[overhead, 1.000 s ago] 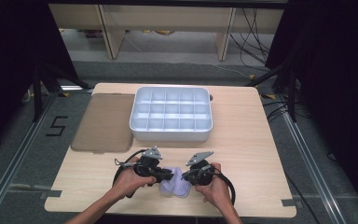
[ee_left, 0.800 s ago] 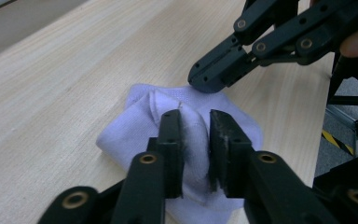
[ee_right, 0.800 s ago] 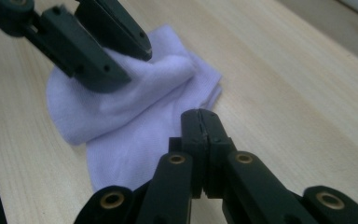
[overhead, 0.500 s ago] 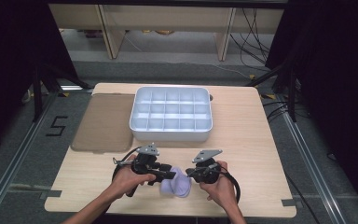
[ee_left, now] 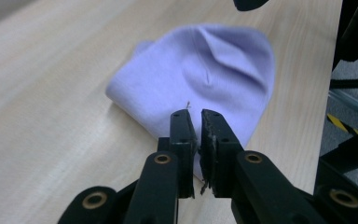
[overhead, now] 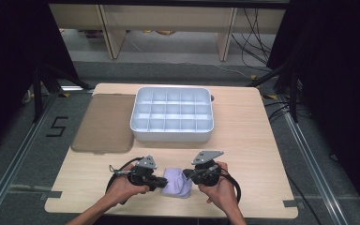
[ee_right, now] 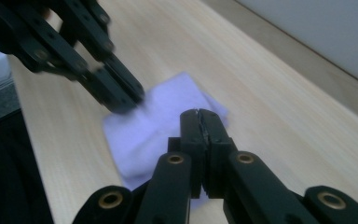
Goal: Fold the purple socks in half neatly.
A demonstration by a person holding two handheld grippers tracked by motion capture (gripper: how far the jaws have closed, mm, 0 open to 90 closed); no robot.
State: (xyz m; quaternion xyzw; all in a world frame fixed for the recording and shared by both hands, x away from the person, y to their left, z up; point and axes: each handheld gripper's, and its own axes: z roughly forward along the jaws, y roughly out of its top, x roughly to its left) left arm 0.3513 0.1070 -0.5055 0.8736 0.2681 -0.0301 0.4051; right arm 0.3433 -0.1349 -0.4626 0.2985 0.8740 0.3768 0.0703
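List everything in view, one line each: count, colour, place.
folded cloth: one, lilac, near edge of the table, between the two claws
compartment tray: one, white, gridded, middle of the table toward the far side
flat lid: one, brown translucent, left of the tray
table: one, light wood
floor marking: one, black figure 5, left of the table
left claw: one, black, jaws just closed on the cloth's edge
right claw: one, black, shut, at the cloth's right edge
hands: two, holding the claws
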